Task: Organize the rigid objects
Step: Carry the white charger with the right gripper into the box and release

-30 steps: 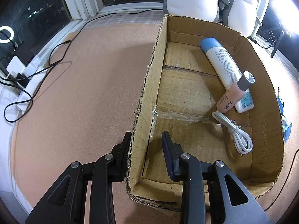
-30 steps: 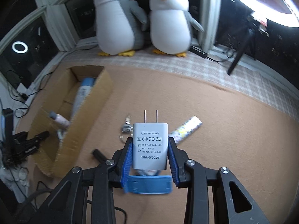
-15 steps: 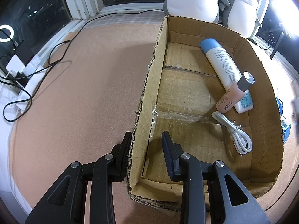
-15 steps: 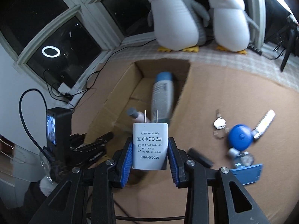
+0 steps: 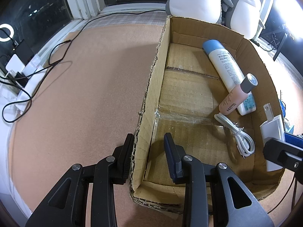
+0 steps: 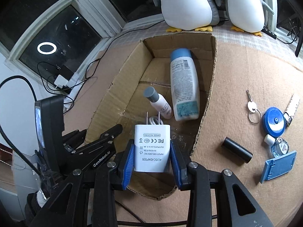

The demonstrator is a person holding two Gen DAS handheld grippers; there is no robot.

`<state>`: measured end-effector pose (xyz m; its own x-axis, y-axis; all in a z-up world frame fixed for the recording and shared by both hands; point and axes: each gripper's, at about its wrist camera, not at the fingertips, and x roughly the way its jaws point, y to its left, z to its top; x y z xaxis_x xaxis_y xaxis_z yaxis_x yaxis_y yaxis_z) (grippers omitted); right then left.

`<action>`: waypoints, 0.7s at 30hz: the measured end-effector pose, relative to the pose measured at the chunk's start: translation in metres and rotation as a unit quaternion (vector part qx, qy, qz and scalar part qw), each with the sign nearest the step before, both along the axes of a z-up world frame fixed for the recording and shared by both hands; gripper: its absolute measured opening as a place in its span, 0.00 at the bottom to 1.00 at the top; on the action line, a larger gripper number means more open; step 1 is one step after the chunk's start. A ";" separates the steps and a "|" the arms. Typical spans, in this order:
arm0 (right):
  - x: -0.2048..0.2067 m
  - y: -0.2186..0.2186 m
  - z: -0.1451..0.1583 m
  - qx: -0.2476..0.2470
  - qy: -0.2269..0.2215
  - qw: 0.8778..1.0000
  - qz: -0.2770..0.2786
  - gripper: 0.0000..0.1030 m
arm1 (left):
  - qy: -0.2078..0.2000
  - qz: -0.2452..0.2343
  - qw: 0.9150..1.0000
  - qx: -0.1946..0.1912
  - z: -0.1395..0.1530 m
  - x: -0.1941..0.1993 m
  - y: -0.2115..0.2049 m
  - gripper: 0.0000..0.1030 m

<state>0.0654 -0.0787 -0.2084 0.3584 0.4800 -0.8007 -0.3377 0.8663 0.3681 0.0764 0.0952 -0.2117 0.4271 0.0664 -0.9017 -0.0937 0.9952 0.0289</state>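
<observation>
Right wrist view: the right hand-held gripper (image 6: 152, 155) is clamped on the white AC adapter (image 6: 152, 147), prongs forward, above the near end of the cardboard box (image 6: 210, 87). Inside lie a blue-capped bottle (image 6: 184, 87), a small grey-capped bottle (image 6: 158, 103) and a white cable (image 5: 238, 136). The left hand-held gripper (image 5: 149, 147) is clamped on the box's left wall near its near corner.

Box on the table, loose items to its right

In the cardboard box (image 6: 206, 102) lie a large bottle (image 6: 184, 87), a small bottle (image 6: 159, 104) left of it, and a coiled cable (image 5: 240, 136) nearer; right of the box, on the table (image 6: 246, 71), lie keys (image 6: 252, 107), a round case (image 6: 274, 120) and a cylinder (image 6: 236, 150).
</observation>
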 end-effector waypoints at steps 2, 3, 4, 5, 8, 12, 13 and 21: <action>0.000 0.003 -0.001 -0.003 0.001 1.000 0.002 0.31 | 0.000 0.000 1.000 0.000 0.000 0.000 0.000 0.30; 0.000 0.004 -0.002 -0.004 0.001 1.000 0.005 0.31 | 0.000 0.000 1.000 0.000 0.000 0.000 0.001 0.30; 0.000 0.005 -0.001 -0.005 0.000 1.000 0.006 0.32 | 0.000 0.000 1.000 0.000 0.000 0.000 0.001 0.30; 0.001 0.007 -0.002 -0.007 0.001 1.000 0.006 0.33 | 0.000 0.000 1.000 0.000 0.000 0.000 0.001 0.30; 0.002 0.006 0.000 0.001 0.002 1.000 0.005 0.38 | 0.000 0.000 1.000 0.000 0.000 0.000 0.001 0.30; -0.001 0.002 0.005 0.005 -0.007 1.000 0.008 0.38 | 0.000 0.000 1.000 -0.001 0.000 0.000 0.001 0.30; -0.001 0.001 0.006 0.006 -0.008 1.000 0.009 0.38 | 0.000 0.000 1.000 0.000 0.000 0.000 0.001 0.30; -0.006 -0.019 0.023 0.011 -0.031 0.999 0.004 0.38 | 0.000 -0.001 1.000 0.000 0.000 0.000 0.001 0.30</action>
